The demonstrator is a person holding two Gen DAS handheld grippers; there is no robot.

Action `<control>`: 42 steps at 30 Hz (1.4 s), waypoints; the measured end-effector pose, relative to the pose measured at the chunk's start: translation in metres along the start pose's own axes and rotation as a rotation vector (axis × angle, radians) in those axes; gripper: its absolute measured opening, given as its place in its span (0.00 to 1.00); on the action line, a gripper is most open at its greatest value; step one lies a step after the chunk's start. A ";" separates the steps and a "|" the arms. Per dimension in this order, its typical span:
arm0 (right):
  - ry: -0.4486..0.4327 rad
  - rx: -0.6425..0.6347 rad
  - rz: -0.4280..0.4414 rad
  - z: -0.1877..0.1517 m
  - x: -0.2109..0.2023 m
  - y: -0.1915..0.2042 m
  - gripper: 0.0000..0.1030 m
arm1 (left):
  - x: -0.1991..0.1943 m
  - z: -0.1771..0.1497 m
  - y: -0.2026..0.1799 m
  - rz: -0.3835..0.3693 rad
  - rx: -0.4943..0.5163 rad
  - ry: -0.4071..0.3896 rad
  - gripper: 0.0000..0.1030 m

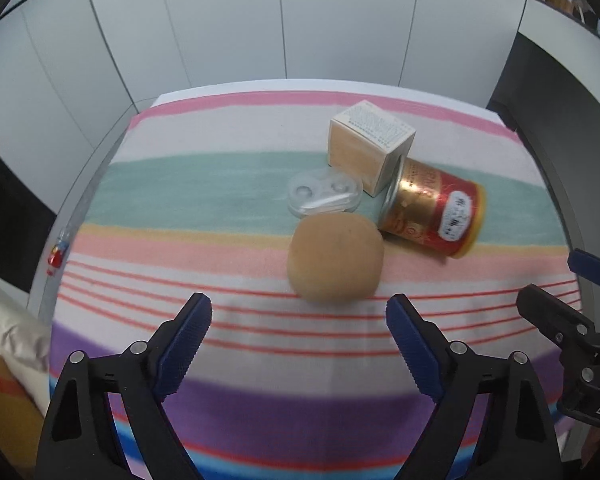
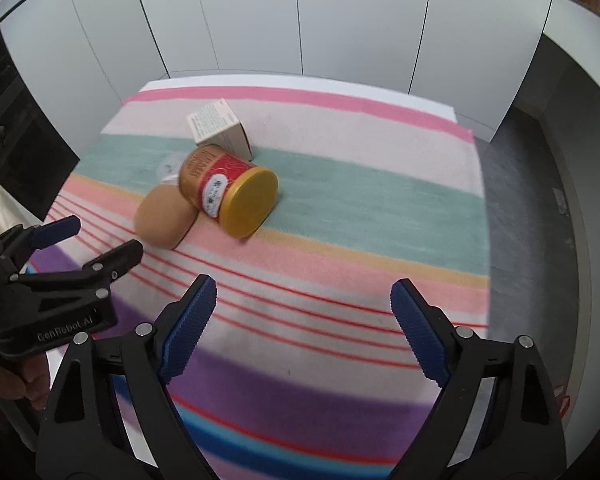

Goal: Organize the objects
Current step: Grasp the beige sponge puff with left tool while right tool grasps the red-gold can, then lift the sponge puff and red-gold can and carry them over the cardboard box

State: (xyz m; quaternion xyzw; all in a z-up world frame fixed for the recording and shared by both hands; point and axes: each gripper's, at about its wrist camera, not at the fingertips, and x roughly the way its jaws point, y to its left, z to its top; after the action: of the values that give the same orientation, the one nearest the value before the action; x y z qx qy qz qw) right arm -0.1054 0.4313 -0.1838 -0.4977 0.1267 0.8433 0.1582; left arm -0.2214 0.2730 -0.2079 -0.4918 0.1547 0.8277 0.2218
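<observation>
Nearest, both tongs spread and empty: left tongs (image 1: 299,320) low over the striped cloth (image 1: 228,320), right tongs (image 2: 303,300) likewise. Just beyond, tan bun (image 1: 334,258) touching a tipped red can (image 1: 434,210), yellow lid toward the right tongs. Farther, clear case (image 1: 324,196) beside the bun, then a box (image 1: 370,146) against the can.

right gripper (image 2: 302,308) – jaws wide, empty | can (image 2: 224,188) on its side, touching bun (image 2: 164,218) and box (image 2: 220,128) – toward striped cloth's (image 2: 380,208) far-left corner
</observation>
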 end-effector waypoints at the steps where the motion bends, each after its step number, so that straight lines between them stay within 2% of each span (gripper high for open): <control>1: 0.000 -0.010 -0.002 0.001 0.005 0.001 0.89 | 0.005 0.001 -0.002 -0.003 0.010 0.000 0.87; 6: 0.004 -0.066 -0.001 0.006 0.027 0.007 0.89 | 0.032 0.007 -0.012 -0.029 0.031 0.008 0.86; 7: 0.003 -0.076 0.001 0.007 0.031 0.008 0.89 | 0.034 0.008 -0.013 -0.034 0.033 0.004 0.79; 10: -0.006 -0.116 0.020 0.008 0.042 0.015 0.86 | 0.037 0.008 -0.010 -0.058 0.030 -0.025 0.72; 12: -0.005 -0.121 0.030 0.011 0.050 0.018 0.86 | 0.034 0.007 -0.007 -0.060 0.030 -0.036 0.60; 13: -0.005 -0.124 0.037 0.012 0.053 0.020 0.86 | 0.032 0.006 -0.004 -0.059 0.029 -0.037 0.58; 19: -0.044 -0.169 0.088 0.025 0.068 0.042 0.86 | 0.025 0.005 0.022 -0.032 -0.038 -0.033 0.53; 25: -0.080 -0.200 0.078 0.040 0.080 0.055 0.86 | 0.023 0.005 0.035 -0.036 -0.062 -0.024 0.53; 27: -0.094 -0.214 0.066 0.043 0.081 0.060 0.72 | 0.022 0.006 0.035 -0.035 -0.062 -0.024 0.53; 30: -0.093 -0.207 0.095 0.044 0.078 0.062 0.59 | 0.020 0.008 0.033 -0.039 -0.074 -0.017 0.53; 42: -0.089 -0.148 0.116 0.020 0.046 0.061 0.57 | -0.008 0.003 0.026 -0.028 -0.108 -0.018 0.52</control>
State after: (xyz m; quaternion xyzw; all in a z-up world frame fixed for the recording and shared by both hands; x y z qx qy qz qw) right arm -0.1664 0.3890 -0.2117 -0.4618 0.0856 0.8795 0.0773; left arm -0.2335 0.2503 -0.1984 -0.4976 0.1011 0.8361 0.2077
